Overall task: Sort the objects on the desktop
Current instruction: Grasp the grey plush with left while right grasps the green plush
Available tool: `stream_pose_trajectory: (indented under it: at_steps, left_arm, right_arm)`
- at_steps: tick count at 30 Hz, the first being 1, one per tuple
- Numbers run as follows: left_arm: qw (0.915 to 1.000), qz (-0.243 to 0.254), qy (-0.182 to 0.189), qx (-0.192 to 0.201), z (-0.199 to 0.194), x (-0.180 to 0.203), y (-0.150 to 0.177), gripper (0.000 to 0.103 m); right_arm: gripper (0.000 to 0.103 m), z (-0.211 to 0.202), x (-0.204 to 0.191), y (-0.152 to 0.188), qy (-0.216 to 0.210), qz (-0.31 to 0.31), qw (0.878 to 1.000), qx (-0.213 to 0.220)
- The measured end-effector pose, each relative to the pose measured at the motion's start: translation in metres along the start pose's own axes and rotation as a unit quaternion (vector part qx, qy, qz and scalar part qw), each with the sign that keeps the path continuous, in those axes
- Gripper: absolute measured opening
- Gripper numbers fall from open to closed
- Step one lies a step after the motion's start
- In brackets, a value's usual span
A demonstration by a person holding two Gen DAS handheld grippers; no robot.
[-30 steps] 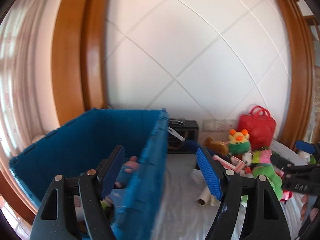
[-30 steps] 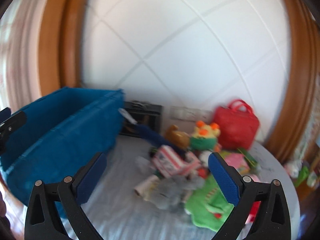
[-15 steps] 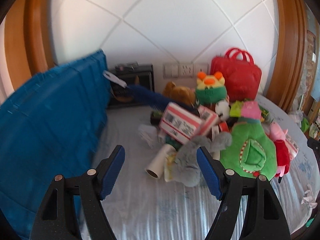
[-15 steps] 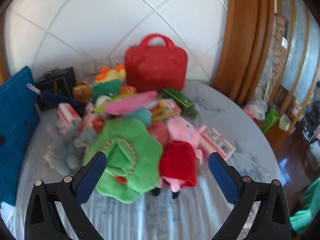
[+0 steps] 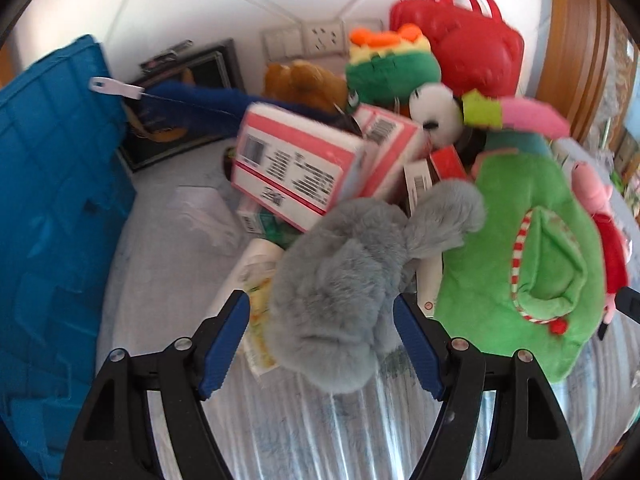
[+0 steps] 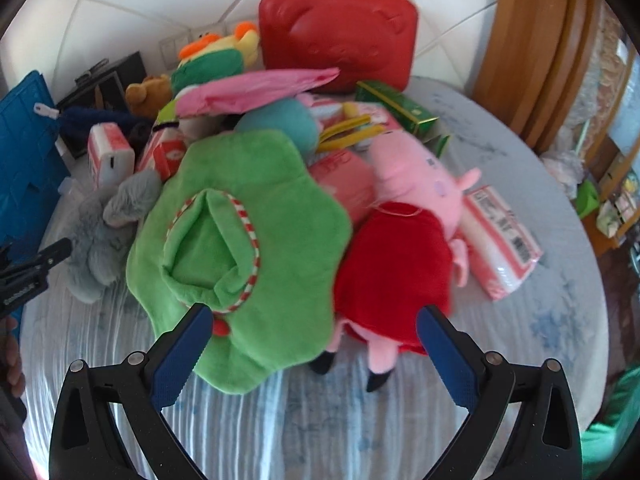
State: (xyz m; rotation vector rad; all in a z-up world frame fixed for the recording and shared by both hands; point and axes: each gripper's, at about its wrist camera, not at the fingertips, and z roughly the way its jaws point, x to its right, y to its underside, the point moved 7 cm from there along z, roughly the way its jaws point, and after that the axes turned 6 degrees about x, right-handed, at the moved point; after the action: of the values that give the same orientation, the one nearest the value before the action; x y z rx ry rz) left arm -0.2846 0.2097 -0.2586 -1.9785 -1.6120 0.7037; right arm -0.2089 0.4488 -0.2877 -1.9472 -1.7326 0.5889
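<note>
A heap of toys and boxes lies on a round table with a pale blue cloth (image 6: 520, 320). My left gripper (image 5: 322, 346) is open, its jaws on either side of a grey plush (image 5: 340, 280) without closing on it. My right gripper (image 6: 314, 354) is open just in front of a green plush (image 6: 240, 240) and a pink pig doll in a red dress (image 6: 400, 248). The blue crate (image 5: 52, 208) stands at the left.
Pink-and-white boxes (image 5: 296, 168), a red bag (image 6: 340, 36), a green-and-orange plush (image 5: 388, 64), a brown bear (image 5: 304, 84), a green box (image 6: 396, 108) and a pink packet (image 6: 500, 236) crowd the table. A black box (image 5: 192, 80) stands at the wall.
Both grippers swung right, away from the blue crate, and down toward the heap. The left now straddles the grey plush; the right has closed in on the green plush and pig doll.
</note>
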Motion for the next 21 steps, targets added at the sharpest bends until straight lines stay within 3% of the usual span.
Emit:
stream_pose_trajectory:
  at_steps: [9, 12, 15, 16, 18, 19, 21]
  left_arm:
    - [0.9982, 0.015, 0.022, -0.054, 0.056, 0.019, 0.011, 0.074]
    - [0.9985, 0.026, 0.015, -0.045, 0.056, 0.024, 0.012, 0.073]
    - [0.9989, 0.019, 0.022, -0.038, 0.048, 0.026, 0.015, 0.061]
    - [0.9986, 0.01, 0.032, -0.041, 0.045, 0.028, 0.017, 0.053]
    - [0.9982, -0.005, 0.041, -0.042, 0.04, 0.028, 0.021, 0.044]
    - [0.9981, -0.011, 0.044, -0.041, 0.036, 0.027, 0.023, 0.039]
    - [0.9985, -0.017, 0.038, -0.037, 0.028, 0.025, 0.025, 0.036]
  right_arm:
    - [0.103, 0.056, -0.02, -0.01, -0.027, 0.012, 0.999, -0.027]
    - [0.103, 0.069, -0.02, -0.009, -0.034, 0.026, 0.998, -0.037]
    - [0.103, 0.075, -0.026, -0.007, -0.031, 0.017, 0.999, -0.042]
    - [0.103, 0.075, -0.027, -0.006, -0.026, 0.014, 0.999, -0.041]
    - [0.094, 0.074, -0.028, -0.004, -0.02, 0.008, 0.999, -0.041]
    - [0.084, 0.072, -0.028, -0.004, -0.017, 0.006, 0.999, -0.04]
    - [0.073, 0.065, -0.023, -0.003, -0.018, 0.012, 0.999, -0.035]
